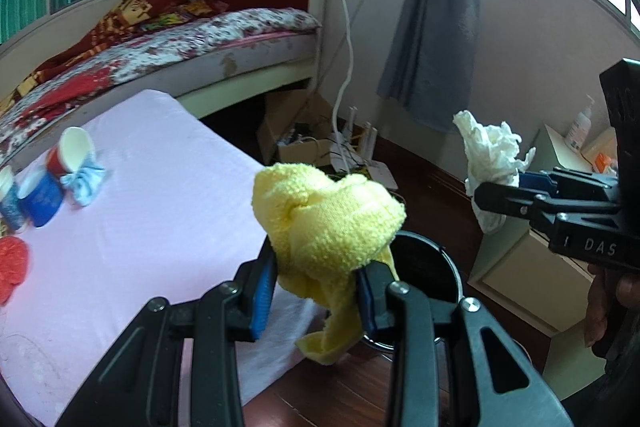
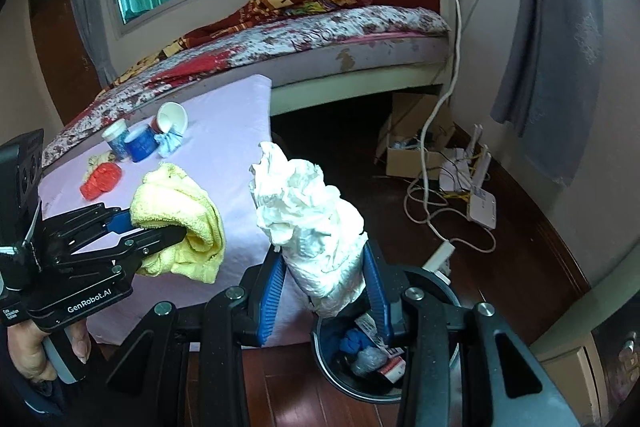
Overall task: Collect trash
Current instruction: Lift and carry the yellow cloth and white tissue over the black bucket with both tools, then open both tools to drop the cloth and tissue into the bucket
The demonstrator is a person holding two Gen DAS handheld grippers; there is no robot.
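My left gripper (image 1: 316, 279) is shut on a yellow cloth (image 1: 328, 219), held in the air beside the table's edge and just left of the black trash bin (image 1: 448, 263). It also shows in the right wrist view (image 2: 160, 227) with the yellow cloth (image 2: 180, 211). My right gripper (image 2: 324, 291) is shut on a crumpled white tissue (image 2: 316, 227), held right above the trash bin (image 2: 332, 383), which holds blue, white and red scraps. The right gripper (image 1: 496, 191) and the tissue (image 1: 488, 147) show at the right of the left wrist view.
A table with a pink cover (image 2: 224, 147) carries a tipped red paper cup (image 2: 170, 121), a blue cup (image 2: 140, 145), a blue-white tissue (image 2: 170, 143) and a red crumpled piece (image 2: 102, 181). Behind is a bed (image 2: 320, 35). Cables and a router (image 2: 480, 203) lie on the floor.
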